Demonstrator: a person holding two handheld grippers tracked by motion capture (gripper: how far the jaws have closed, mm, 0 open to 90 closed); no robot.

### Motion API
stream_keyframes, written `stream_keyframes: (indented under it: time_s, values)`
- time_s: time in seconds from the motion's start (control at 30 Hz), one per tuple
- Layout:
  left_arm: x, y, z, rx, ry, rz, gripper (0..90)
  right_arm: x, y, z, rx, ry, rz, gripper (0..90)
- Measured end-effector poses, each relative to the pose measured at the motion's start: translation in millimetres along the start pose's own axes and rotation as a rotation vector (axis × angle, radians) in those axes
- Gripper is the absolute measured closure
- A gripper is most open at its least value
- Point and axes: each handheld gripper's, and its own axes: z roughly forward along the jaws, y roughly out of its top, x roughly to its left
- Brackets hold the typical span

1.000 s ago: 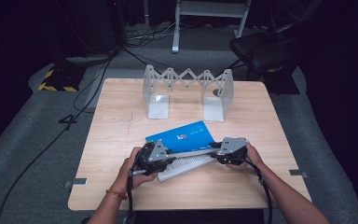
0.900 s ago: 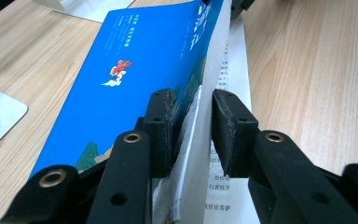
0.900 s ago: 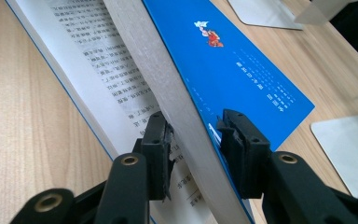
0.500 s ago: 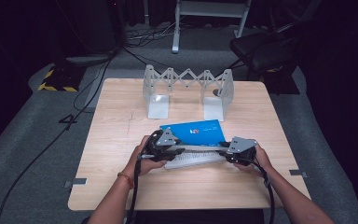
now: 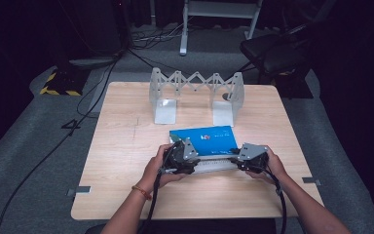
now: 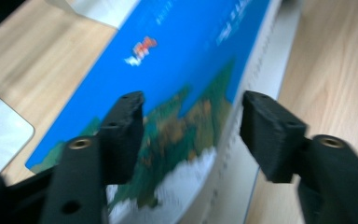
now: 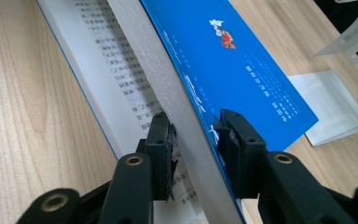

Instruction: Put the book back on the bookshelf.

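A paperback book (image 5: 205, 140) lies near the front edge of the table (image 5: 126, 146), about midway along it, its bright blue cover carrying a small red-and-white figure, lines of white print and, toward one end, a green, brown and white picture that is blurred in the left gripper view. The book is partly opened: in the right gripper view the blue cover and a thick block of white pages (image 7: 168, 107) stand lifted above a lower printed page lying flat on the wood — the print is too small to read. The right gripper (image 5: 243, 157) is clenched on that lifted block at the book's right end, one pad on the page side, the other on the cover. The left gripper (image 5: 184, 155) sits over the book's left end; its jaws have just been opening and stand apart above the cover, pressing on nothing. The table is pale wood with rounded corners and a faint dark line near its left half. Toward its back edge stands a grey accordion-style rack (image 5: 197, 92) with flat feet. Around the table lie grey carpet (image 5: 39, 161), black cables, a yellow-and-black striped block (image 5: 56, 87) and a dark chair (image 5: 272, 53) — the room beyond is dark.
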Motion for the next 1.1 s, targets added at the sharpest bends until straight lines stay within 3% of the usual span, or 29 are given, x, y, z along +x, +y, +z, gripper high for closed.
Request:
stream_keyframes:
  time_s: [0.13, 0.33, 0.4, 0.53, 0.63, 0.7, 0.8, 0.9, 1.0, 1.1]
  values:
    - [-1.7, -2.9, 1.7, 0.024, -0.002, 0.07, 62.8, 0.2, 0.7, 1.0, 0.002, 0.0, -0.017, 64.2]
    - [3.5, -6.5, 1.9, 0.011, -0.04, 0.046, 64.2, -11.4, -10.4, -1.4, -0.076, 0.052, 0.029, 56.5]
    - [4.8, -6.6, 1.9, 0.009, -0.046, 0.047, 64.2, -19.6, -21.8, -2.5, -0.102, 0.077, 0.062, 55.3]
    - [8.0, -7.9, 1.8, -0.008, -0.066, 0.03, 63.8, -22.6, -28.6, -3.2, -0.128, 0.074, 0.042, 59.7]
    - [11.3, -9.6, 0.2, -0.008, -0.099, -0.011, 56.3, -21.2, -26.2, -3.9, -0.114, 0.066, -0.001, 63.0]
    - [12.3, -9.1, -5.0, -0.002, -0.119, -0.03, 45.1, -20.7, -25.5, -3.5, -0.104, 0.066, -0.009, 63.3]
    - [8.4, -5.6, -14.3, -0.029, -0.089, -0.035, 36.2, -19.9, -24.5, -3.6, -0.098, 0.063, -0.017, 63.5]
    - [-2.1, 4.3, -24.8, -0.065, -0.067, -0.044, 34.4, -20.5, -22.0, -5.1, -0.099, 0.05, -0.019, 63.8]
    - [-20.3, 19.1, -18.4, -0.034, -0.008, -0.008, 30.1, -20.4, -19.4, -6.0, -0.085, 0.05, -0.009, 63.8]
    - [-29.5, 28.7, -3.0, -0.024, -0.017, -0.03, 28.8, -18.6, -15.5, -6.8, -0.08, 0.038, -0.009, 64.2]
